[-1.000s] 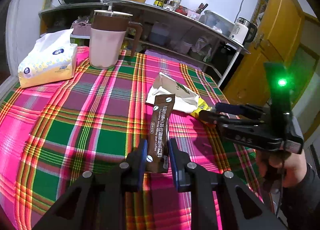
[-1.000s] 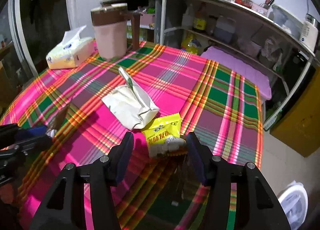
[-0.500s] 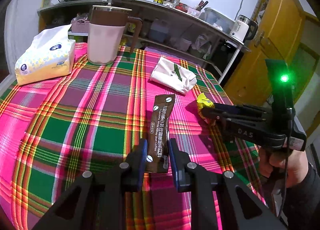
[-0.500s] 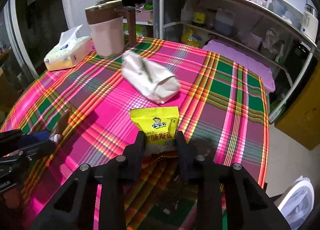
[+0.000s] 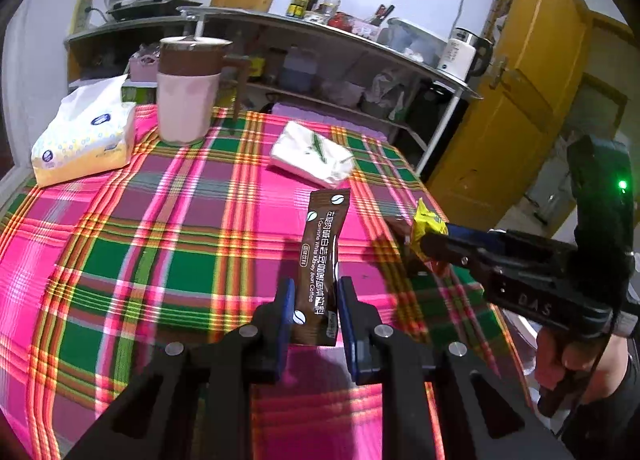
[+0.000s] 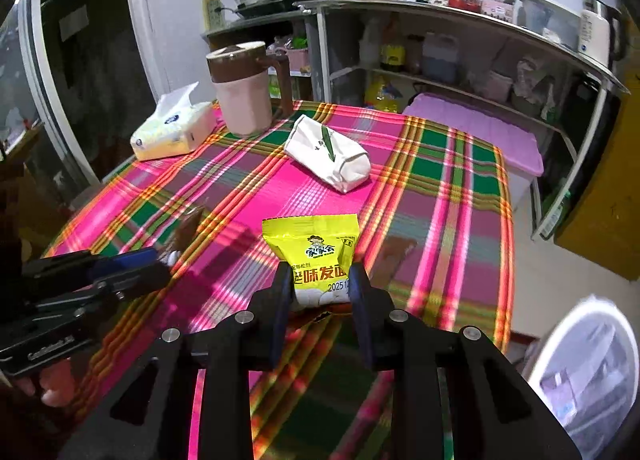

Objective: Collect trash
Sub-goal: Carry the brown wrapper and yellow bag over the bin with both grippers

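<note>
My left gripper [image 5: 316, 300] is shut on the lower end of a brown coffee sachet [image 5: 322, 244], held upright above the plaid tablecloth [image 5: 168, 244]. At the table's right edge my right gripper [image 6: 320, 284] has its jaws still closing, pads pressing a yellow snack packet [image 6: 312, 238] lifted off the cloth. From the left wrist view, the right gripper [image 5: 424, 240] comes in from the right with the yellow packet [image 5: 428, 218] at its tips. In the right wrist view the left gripper [image 6: 160, 264] sits low left. A crumpled white paper bag [image 5: 312, 152] lies further back.
A pink jug with a brown lid [image 5: 186, 96] and a tissue pack [image 5: 84, 140] stand at the table's far left. A white bin [image 6: 588, 372] sits on the floor at the lower right. Metal shelves [image 6: 460, 72] and a yellow door [image 5: 512, 108] lie beyond the table.
The right jaws went from wide apart around the yellow packet to gripping it, then lifted it off the cloth. Both grippers drew back from the white bag; the left kept its sachet.
</note>
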